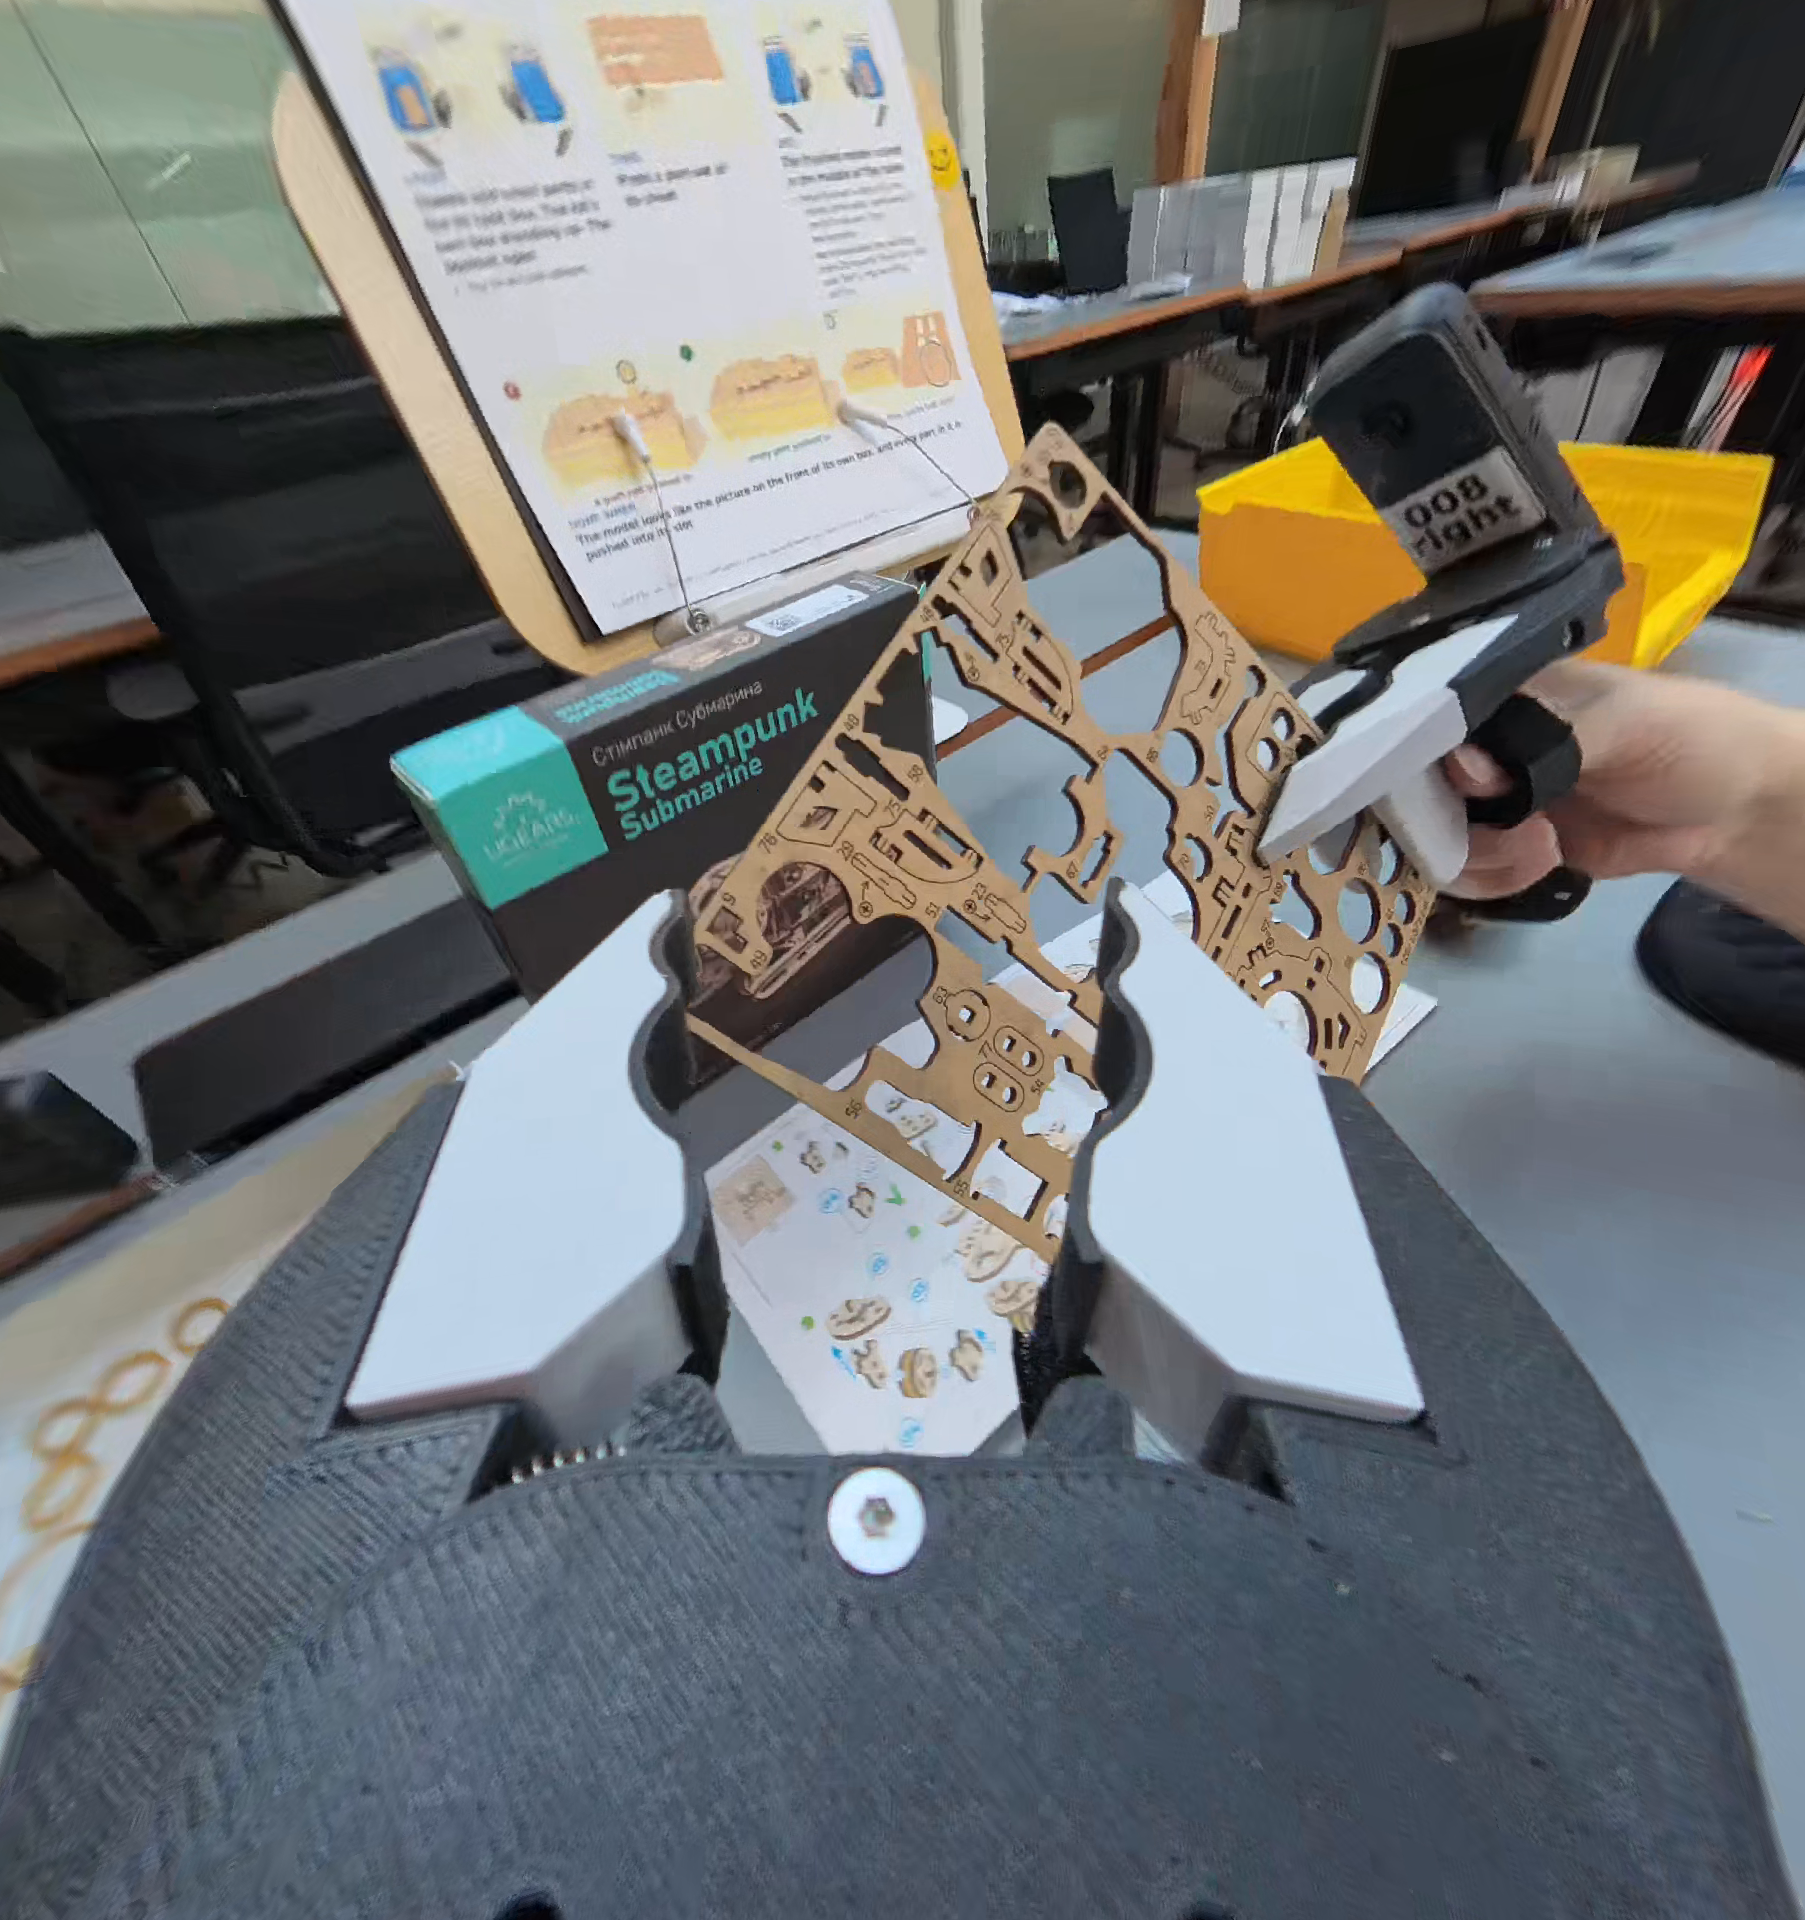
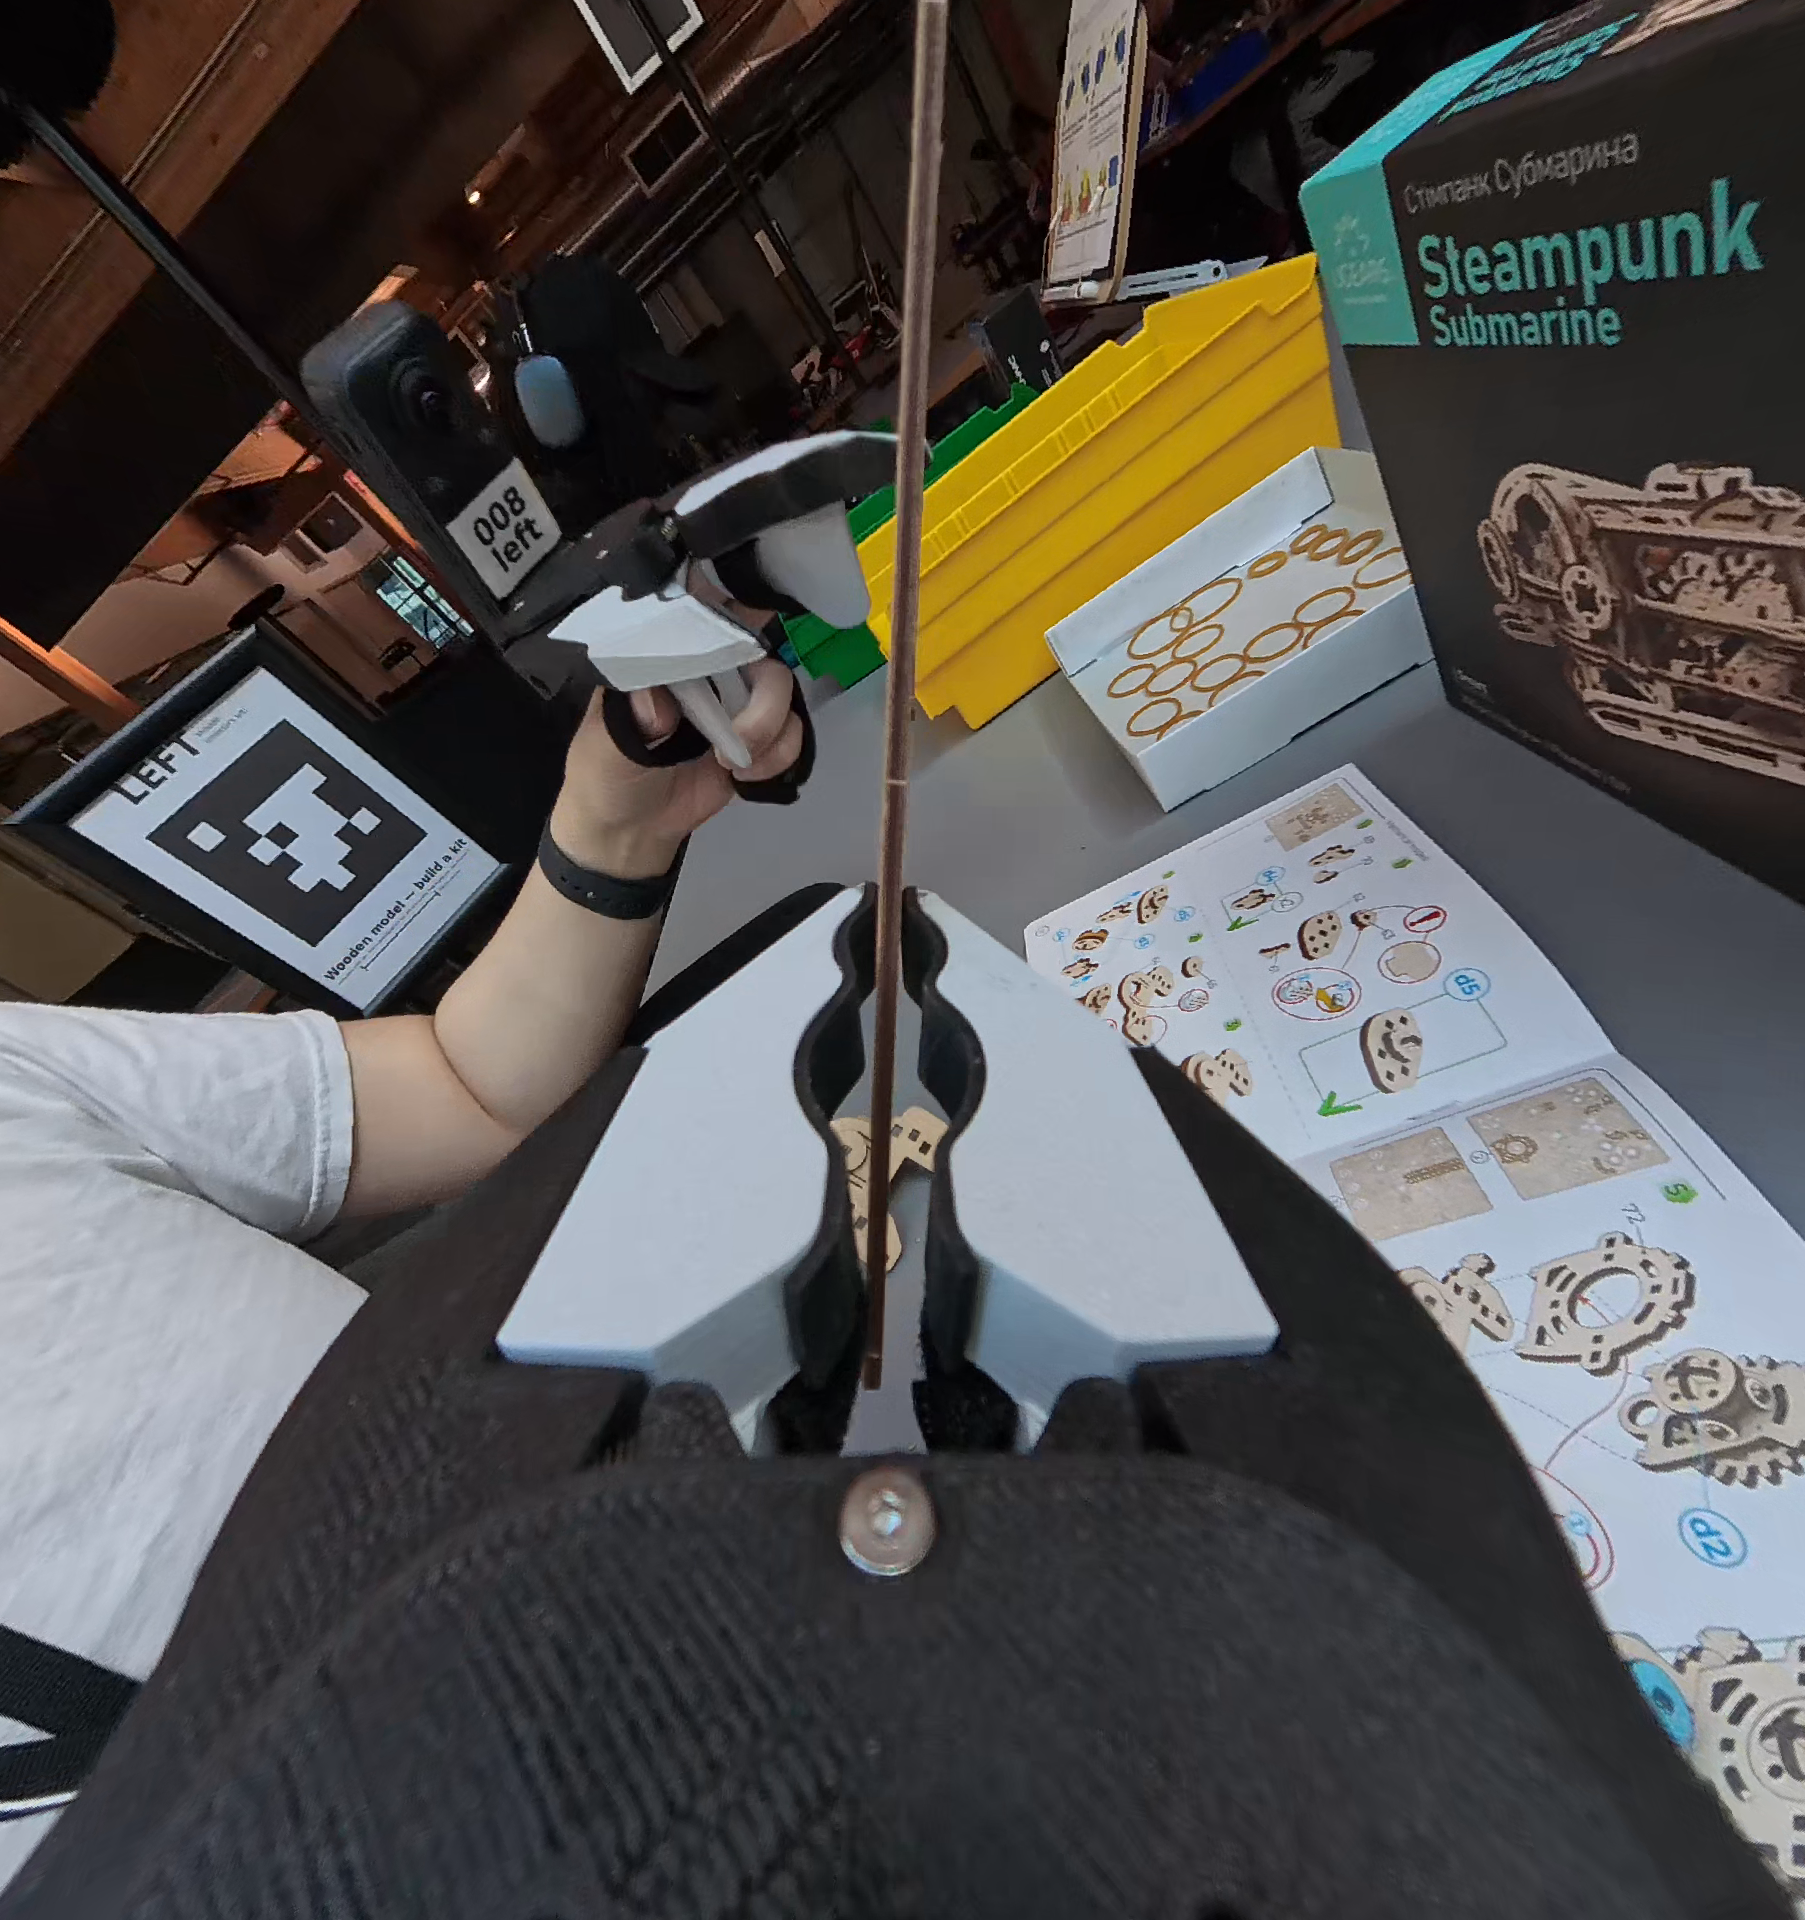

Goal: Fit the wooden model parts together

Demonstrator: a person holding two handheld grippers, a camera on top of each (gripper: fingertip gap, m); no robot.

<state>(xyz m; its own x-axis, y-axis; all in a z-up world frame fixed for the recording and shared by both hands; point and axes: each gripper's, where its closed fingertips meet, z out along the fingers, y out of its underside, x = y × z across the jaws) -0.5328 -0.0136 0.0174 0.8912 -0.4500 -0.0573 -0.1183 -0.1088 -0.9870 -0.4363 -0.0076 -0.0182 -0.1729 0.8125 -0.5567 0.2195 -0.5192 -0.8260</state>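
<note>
A thin brown wooden parts sheet (image 1: 991, 831), laser-cut with many shapes and holes, is held tilted in the air above the grey table. My right gripper (image 2: 890, 906) is shut on the sheet's edge; in the right wrist view the sheet (image 2: 903, 520) shows edge-on, running up between the fingers. In the left wrist view the right gripper (image 1: 1293, 821) clamps the sheet's right side. My left gripper (image 1: 893, 914) is open and empty, its fingers (image 1: 545, 1143) just short of the sheet's lower left part. It also shows in the right wrist view (image 2: 773, 561), open beside the sheet.
The dark kit box (image 1: 607, 800) stands behind the sheet. An open instruction booklet (image 2: 1397, 1091) lies on the table. A white tray of rubber bands (image 2: 1241, 644) and yellow bins (image 2: 1116, 468) lie beyond. An instruction board on a stand (image 1: 669, 312) is at the back.
</note>
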